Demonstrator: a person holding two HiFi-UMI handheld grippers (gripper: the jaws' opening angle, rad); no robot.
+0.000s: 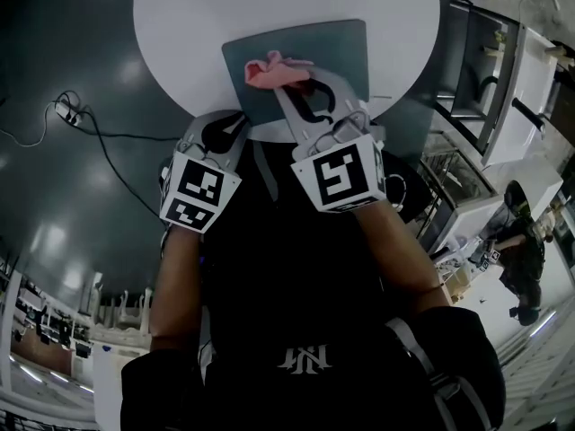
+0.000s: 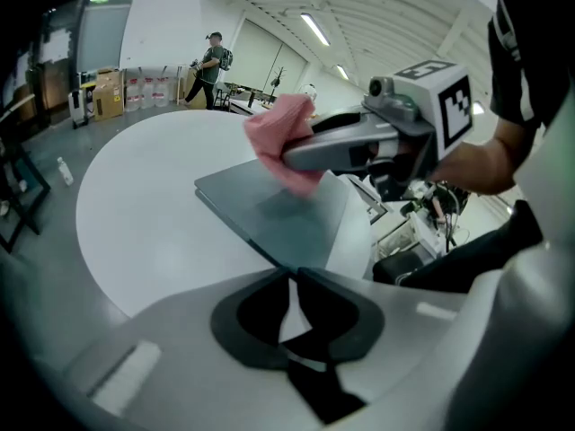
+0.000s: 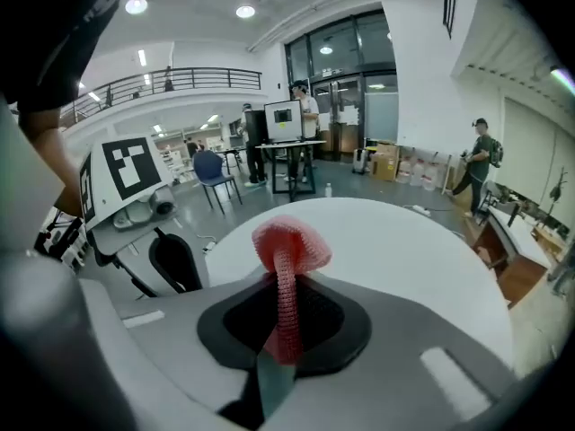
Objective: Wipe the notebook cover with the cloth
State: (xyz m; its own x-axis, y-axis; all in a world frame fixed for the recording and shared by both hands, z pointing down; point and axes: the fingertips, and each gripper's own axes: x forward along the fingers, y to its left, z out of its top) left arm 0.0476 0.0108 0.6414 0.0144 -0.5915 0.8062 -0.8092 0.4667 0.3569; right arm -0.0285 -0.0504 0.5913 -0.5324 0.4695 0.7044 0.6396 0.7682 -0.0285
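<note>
A grey-teal notebook (image 1: 337, 48) lies closed near the front edge of the round white table (image 1: 180, 25). My right gripper (image 1: 286, 86) is shut on a pink mesh cloth (image 1: 272, 68), which it holds over the notebook's near-left part. In the right gripper view the cloth (image 3: 286, 241) stands up between the jaws. From the left gripper view, the cloth (image 2: 286, 133) hangs just above the cover (image 2: 287, 218). My left gripper (image 1: 243, 118) is shut with nothing seen between its jaws, and its tips (image 2: 292, 272) sit at the notebook's near corner.
A power strip and cable (image 1: 70, 110) lie on the dark floor to the left. Metal racks and white cabinets (image 1: 490, 79) stand close on the right. A person (image 2: 213, 59) walks far behind the table, and others stand near a desk (image 3: 286, 151).
</note>
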